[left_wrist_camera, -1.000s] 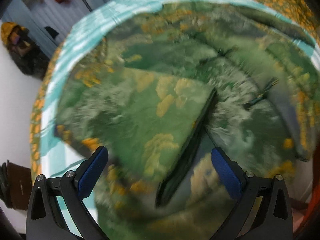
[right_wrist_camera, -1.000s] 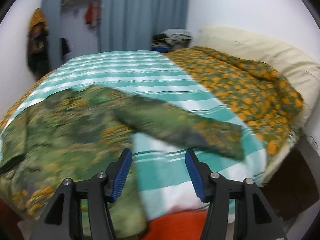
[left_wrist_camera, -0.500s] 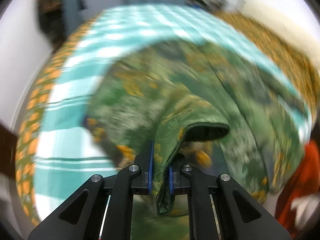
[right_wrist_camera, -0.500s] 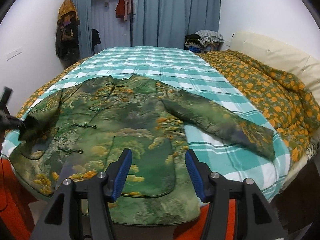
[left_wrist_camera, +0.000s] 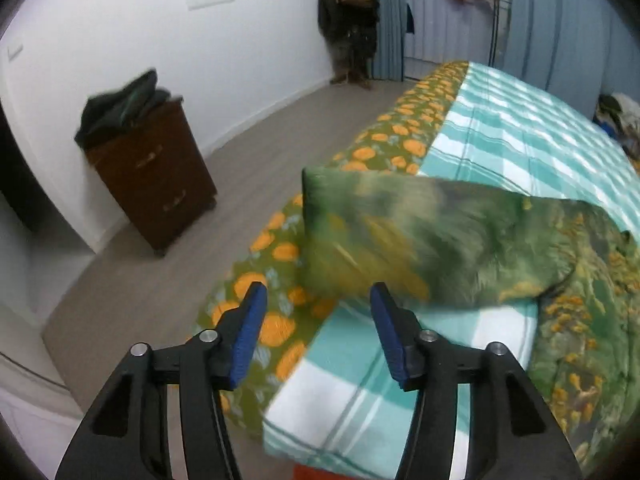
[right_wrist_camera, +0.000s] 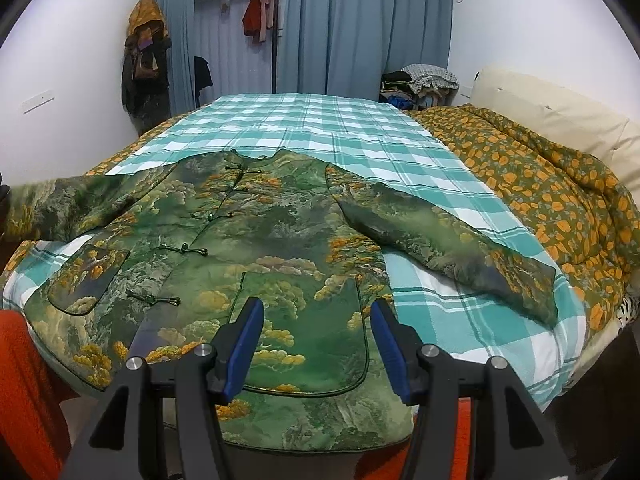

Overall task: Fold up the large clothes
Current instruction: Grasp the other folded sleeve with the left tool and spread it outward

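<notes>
A green jacket [right_wrist_camera: 256, 240] with a gold landscape print lies face up on the bed [right_wrist_camera: 304, 120], spread over a teal checked blanket [right_wrist_camera: 460, 320], its hem toward the near edge and its collar toward the far curtains [right_wrist_camera: 360, 28]. Knot buttons run down the front, fastened. One sleeve [right_wrist_camera: 452, 248] reaches out at an angle toward the orange-flowered quilt [right_wrist_camera: 560, 192]; the other sleeve [left_wrist_camera: 420, 240] stretches out over the opposite edge of the bed (its cuff is blurred, so I can't tell whether it rests on the bedding or hangs just above it).

The left gripper [left_wrist_camera: 316, 320] sits just short of that cuff with its jaws spread wide and nothing between the blue pads [left_wrist_camera: 248, 332]. The right gripper [right_wrist_camera: 316, 340] hovers over the hem near a patch pocket [right_wrist_camera: 304, 332], jaws equally wide apart, holding nothing.

A dark wooden cabinet [left_wrist_camera: 156, 176] stands against the wall beside the bed, clothes heaped on top.
</notes>
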A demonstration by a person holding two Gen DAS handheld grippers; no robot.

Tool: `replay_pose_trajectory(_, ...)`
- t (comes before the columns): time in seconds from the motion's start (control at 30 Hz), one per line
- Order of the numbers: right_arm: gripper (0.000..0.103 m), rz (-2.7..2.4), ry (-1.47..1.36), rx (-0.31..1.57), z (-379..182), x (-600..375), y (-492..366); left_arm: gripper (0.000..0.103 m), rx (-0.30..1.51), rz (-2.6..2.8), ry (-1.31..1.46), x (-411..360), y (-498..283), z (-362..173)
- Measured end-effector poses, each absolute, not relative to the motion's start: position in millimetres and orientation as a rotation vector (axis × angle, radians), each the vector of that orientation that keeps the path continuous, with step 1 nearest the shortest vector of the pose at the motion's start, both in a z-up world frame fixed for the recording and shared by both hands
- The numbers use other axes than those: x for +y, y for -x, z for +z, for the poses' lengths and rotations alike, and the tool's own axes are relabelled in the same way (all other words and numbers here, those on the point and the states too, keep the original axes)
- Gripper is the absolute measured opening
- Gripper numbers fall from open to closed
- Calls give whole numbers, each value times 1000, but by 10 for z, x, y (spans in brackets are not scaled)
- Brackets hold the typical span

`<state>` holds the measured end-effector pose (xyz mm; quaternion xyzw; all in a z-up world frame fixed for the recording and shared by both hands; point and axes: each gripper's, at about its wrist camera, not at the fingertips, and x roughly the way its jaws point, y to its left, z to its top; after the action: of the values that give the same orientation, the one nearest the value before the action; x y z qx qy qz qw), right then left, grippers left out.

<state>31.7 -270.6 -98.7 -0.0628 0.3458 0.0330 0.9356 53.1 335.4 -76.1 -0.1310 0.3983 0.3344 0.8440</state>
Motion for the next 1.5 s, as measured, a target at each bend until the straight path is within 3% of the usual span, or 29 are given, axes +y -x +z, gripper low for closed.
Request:
replay_pose_trajectory(0.07, 57, 59, 119, 721, -1001, -2764, -336, 58, 866, 618, 306, 3169, -460, -836)
replay_pose_trajectory(0.2, 57, 37, 72, 788, -1093, -2980, -451, 77, 957, 344, 336, 2633, -520, -1054)
replay_pose_trajectory(0.47, 62, -10, -31, 1052, -1549, -3640, -777, 78, 1184, 70, 271, 1695, -950, -1757)
replay_pose_trajectory(0.6, 62, 37, -63, 1161, -1797, -3798, -835, 77, 1214, -5, 285, 1544, -938, -1824)
replay_pose_trajectory(0.7, 62, 118, -87, 1212, -1939, -3754, -881, 61, 1232, -33, 280, 1468, -933, -1874)
replay_pose_trajectory(0.83, 62, 148, -48, 1251, -2023, -3672, -982, 27, 1238, -48, 314, 1446, -932, -1937)
replay_pose_trajectory(0.9, 61, 151, -54, 1245, -2030, -3674, -1009, 19, 1231, -40, 307, 1413, -912, -1925)
replay_pose_trajectory(0.93, 57, 154, -63, 1242, -2019, -3684, -1022, 15, 1227, -37, 299, 1406, -907, -1920)
replay_pose_trajectory(0.97, 30, 171, -82, 1236, -2013, -3687, -1027, 14, 1223, -25, 276, 1380, -890, -1904)
replay_pose_trajectory(1.0, 22, 168, -79, 1237, -2008, -3682, -1032, 13, 1219, -23, 268, 1370, -870, -1891)
replay_pose_trajectory(1.17, 16, 145, -13, 1205, -1931, -3586, -989, 11, 1198, -32, 249, 1342, -746, -1803)
replay_pose_trajectory(1.5, 15, 112, 31, 1179, -1825, -3548, -949, 13, 1197, -39, 142, 1155, -526, -1759)
